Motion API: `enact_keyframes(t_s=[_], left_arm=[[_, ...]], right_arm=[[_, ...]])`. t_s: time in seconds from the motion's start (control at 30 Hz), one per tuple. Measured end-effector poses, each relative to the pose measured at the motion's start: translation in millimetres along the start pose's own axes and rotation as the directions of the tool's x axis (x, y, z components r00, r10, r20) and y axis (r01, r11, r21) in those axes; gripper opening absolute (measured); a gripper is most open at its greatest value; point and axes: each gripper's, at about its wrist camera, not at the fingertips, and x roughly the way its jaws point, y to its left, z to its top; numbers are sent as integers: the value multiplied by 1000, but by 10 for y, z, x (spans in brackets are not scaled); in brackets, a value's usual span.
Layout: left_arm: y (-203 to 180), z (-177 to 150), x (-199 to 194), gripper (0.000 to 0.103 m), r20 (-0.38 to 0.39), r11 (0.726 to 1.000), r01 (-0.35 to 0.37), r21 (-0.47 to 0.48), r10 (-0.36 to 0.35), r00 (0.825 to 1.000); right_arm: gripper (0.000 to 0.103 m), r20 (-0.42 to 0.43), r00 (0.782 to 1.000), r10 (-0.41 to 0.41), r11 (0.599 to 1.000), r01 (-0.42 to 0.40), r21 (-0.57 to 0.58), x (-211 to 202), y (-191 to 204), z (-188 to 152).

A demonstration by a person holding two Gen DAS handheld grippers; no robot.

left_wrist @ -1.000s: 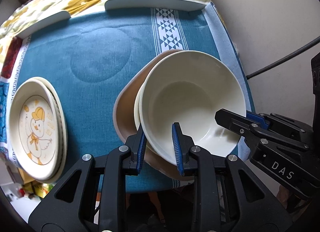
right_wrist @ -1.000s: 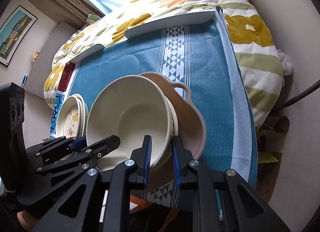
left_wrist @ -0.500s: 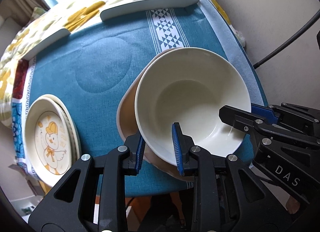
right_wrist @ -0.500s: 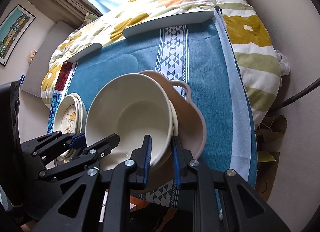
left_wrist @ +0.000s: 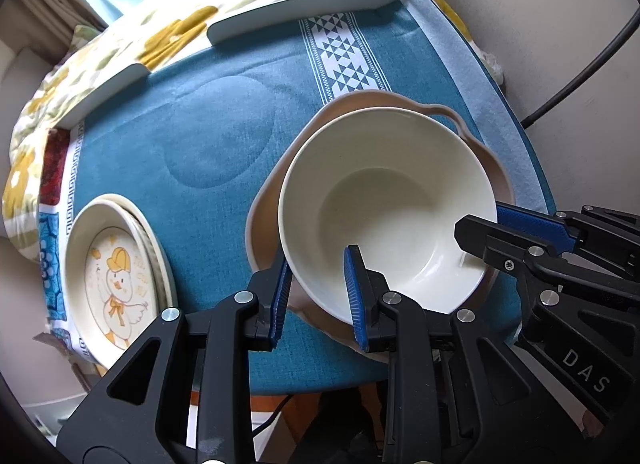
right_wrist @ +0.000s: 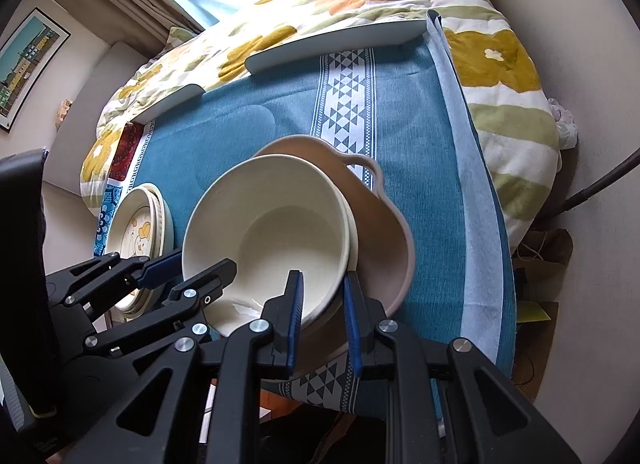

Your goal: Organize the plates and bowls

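Hand-held grippers (left_wrist: 316,288) (right_wrist: 322,314) steeply downward, on cream bowl (left_wrist: 384,204)

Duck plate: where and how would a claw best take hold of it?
Grip the duck plate by its raised rim, coming from the table-edge side, one finger above and one under the lip. It lies flat on another plate, so only the thin rim offers purchase; the near edge looks clear.

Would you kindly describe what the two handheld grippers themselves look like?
Both the left gripper and the right gripper are black angular frames with triangular cut-outs, silver pivot bolts and ribbed blue finger pads. White lettering "DAS" marks the right one's side.
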Motion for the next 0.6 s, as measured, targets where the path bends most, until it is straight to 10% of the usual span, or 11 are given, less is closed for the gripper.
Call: enact_keyframes(t_s=[0.27,0.33,0.43,0.5,0.53,0.6], left_arm=[[226,109,-504,34,116,999,48,-19,-46,992],[321,142,-709,74,168,998,57,-24,-52,984],[480,116,-1011,99,279,998,61,-25,-52,959],[593,104,-1111,100,304,998,55,-14,-48,951],[655,118,-1129,100,305,998,58,-10,-52,951],[798,140,-1118,100,293,998,59,-7,-54,954]], right_arm=[[18,90,995,34,999,-32,-15,-506,-12,114],[18,115,993,27,999,-23,-36,-673,-3,157],[22,146,988,46,998,-39,-55,-859,-21,198],[57,174,985,16,997,-2,-77,-952,-41,200],[95,189,982,2,996,15,-88,-986,-41,201],[103,203,978,-45,991,69,-117,-1022,-67,197]])
